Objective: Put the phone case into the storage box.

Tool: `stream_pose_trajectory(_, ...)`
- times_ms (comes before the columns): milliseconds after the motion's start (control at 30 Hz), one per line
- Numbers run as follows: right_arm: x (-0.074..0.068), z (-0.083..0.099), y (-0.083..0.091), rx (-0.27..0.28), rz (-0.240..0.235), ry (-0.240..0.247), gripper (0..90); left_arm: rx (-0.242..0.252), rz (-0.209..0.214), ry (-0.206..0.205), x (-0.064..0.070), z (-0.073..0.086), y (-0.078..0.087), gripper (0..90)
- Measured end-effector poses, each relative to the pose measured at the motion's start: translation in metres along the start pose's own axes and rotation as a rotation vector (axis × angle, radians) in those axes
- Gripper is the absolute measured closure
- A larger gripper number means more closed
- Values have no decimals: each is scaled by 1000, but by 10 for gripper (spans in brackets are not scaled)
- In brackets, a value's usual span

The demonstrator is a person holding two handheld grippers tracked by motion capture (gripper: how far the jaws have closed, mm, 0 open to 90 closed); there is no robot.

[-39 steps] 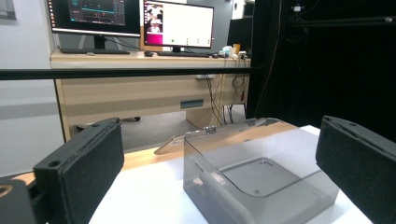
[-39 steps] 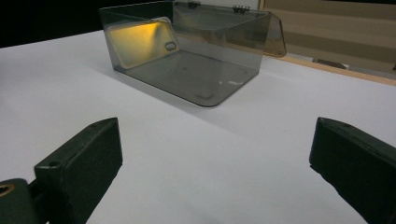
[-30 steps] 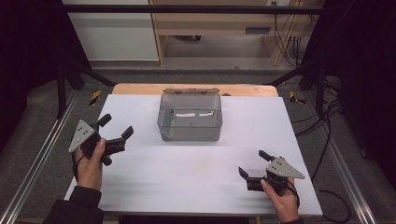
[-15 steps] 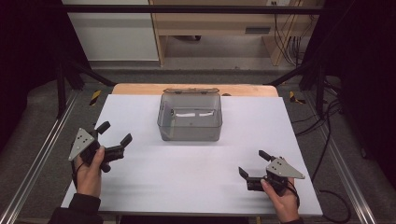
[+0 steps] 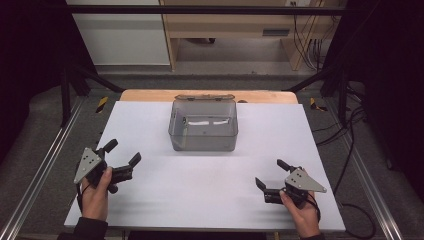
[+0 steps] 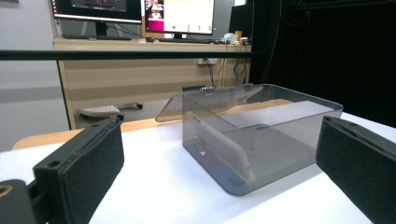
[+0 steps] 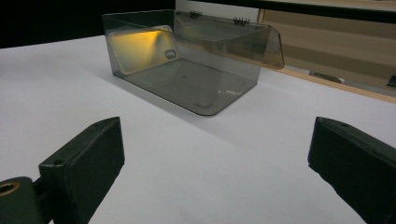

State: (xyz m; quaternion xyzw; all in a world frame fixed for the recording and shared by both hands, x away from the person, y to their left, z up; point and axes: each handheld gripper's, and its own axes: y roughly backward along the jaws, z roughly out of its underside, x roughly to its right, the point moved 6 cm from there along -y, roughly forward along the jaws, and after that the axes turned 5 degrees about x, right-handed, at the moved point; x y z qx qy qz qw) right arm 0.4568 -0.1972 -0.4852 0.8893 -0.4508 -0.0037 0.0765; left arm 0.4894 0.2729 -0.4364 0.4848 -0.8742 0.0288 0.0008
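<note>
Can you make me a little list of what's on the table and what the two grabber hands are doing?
table: white top
box: clear grey plastic box, lid open and tipped back, near the far edge
inside box: a flat clear insert leaning on one wall
left gripper: jaws open, holding nothing, apart from the box
right gripper: jaws open, holding nothing, apart from the box

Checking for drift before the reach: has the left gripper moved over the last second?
Yes. The left gripper has drawn back toward the table's near edge, farther from the clear plastic box.
</note>
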Motion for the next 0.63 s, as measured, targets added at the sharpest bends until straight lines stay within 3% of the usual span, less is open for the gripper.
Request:
stream_pose_trajectory(200, 2, 0, 0, 11, 10, 3, 41, 3, -2, 3, 5, 9, 7, 7)
stream_pose_trajectory(433, 7, -1, -1, 34, 28, -9, 43, 16, 30, -36, 15, 15, 16, 8)
stream_pose_trajectory(567, 11, 1, -4, 26, 58, -23, 44, 41, 34, 5, 19, 16, 18, 9)
stream_pose_trajectory(633, 14, 3, -6, 17, 76, -22, 44, 58, 33, -1, 21, 12, 18, 9)
